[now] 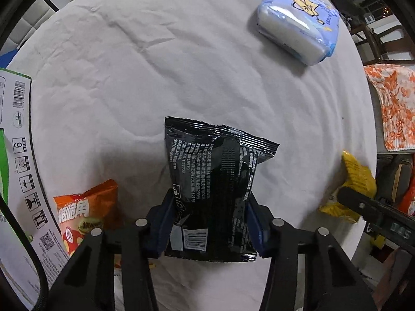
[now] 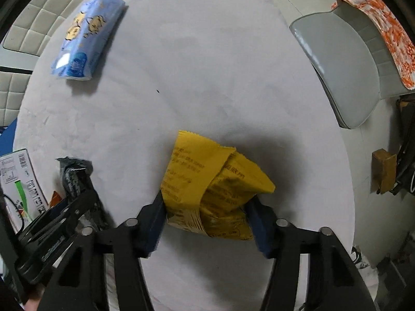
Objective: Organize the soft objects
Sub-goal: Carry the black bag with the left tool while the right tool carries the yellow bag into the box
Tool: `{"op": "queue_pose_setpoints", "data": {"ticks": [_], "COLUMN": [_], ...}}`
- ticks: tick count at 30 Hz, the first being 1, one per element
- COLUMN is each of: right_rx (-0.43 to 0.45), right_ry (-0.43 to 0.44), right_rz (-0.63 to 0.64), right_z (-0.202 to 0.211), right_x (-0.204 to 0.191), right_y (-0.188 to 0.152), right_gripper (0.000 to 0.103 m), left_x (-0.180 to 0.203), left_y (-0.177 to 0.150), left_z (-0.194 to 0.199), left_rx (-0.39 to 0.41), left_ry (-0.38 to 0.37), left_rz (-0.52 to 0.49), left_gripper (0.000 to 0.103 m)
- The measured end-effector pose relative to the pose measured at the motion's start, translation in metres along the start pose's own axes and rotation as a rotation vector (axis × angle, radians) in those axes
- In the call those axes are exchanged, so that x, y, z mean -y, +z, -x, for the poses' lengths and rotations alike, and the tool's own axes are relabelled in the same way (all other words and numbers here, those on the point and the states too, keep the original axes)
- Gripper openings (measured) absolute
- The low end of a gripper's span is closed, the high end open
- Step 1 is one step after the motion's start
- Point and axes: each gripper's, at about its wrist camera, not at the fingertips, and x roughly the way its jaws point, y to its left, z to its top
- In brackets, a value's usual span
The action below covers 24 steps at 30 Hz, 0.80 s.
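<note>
My left gripper [image 1: 211,215] is shut on a black snack bag [image 1: 212,181], held above the white tablecloth [image 1: 129,64]. My right gripper [image 2: 206,216] is shut on a crumpled yellow snack bag [image 2: 210,186], also above the cloth. The yellow bag [image 1: 356,176] and right gripper show at the right edge of the left wrist view. The black bag [image 2: 74,173] and left gripper show at the lower left of the right wrist view. A blue tissue pack [image 1: 298,23] lies at the far side of the table; it also shows in the right wrist view [image 2: 85,36]. An orange snack bag [image 1: 83,215] lies at the lower left.
A white printed cardboard box [image 1: 23,168] stands at the left table edge. A grey chair [image 2: 345,70] with an orange-and-white cloth [image 2: 384,26] stands at the right of the table. A wooden block [image 2: 384,171] sits beyond the right edge.
</note>
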Motion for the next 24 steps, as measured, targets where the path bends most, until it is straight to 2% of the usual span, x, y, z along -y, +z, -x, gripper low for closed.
{"op": "queue_pose_setpoints", "data": {"ticks": [5, 9, 12, 15, 24], "right_rx": [0.027, 0.043, 0.054, 0.067, 0.106], "right_ry": [-0.028, -0.03, -0.015, 0.004, 0.074], "right_rz": [0.026, 0.05, 0.068, 0.108, 0.21], "right_z": [0.004, 0.014, 0.021, 0.041, 0.08], "right_x": [-0.007, -0.014, -0.02, -0.024, -0.088], "right_y": [-0.007, -0.015, -0.023, -0.028, -0.07], "right_gripper": [0.051, 0.05, 0.049, 0.049, 0.048], "left_x": [0.001, 0.0, -0.016, -0.021, -0.063], "left_y": [-0.008, -0.01, -0.021, -0.029, -0.054], "left_z": [0.012, 0.03, 0.052, 0.071, 0.135], "left_rx": [0.024, 0.055, 0.086, 0.117, 0.22], "left_ry": [-0.007, -0.023, -0.04, -0.061, -0.149], "left_rz": [-0.002, 0.012, 0.015, 0.021, 0.046], "left_gripper": [0.045, 0.045, 0.045, 0.045, 0.045]}}
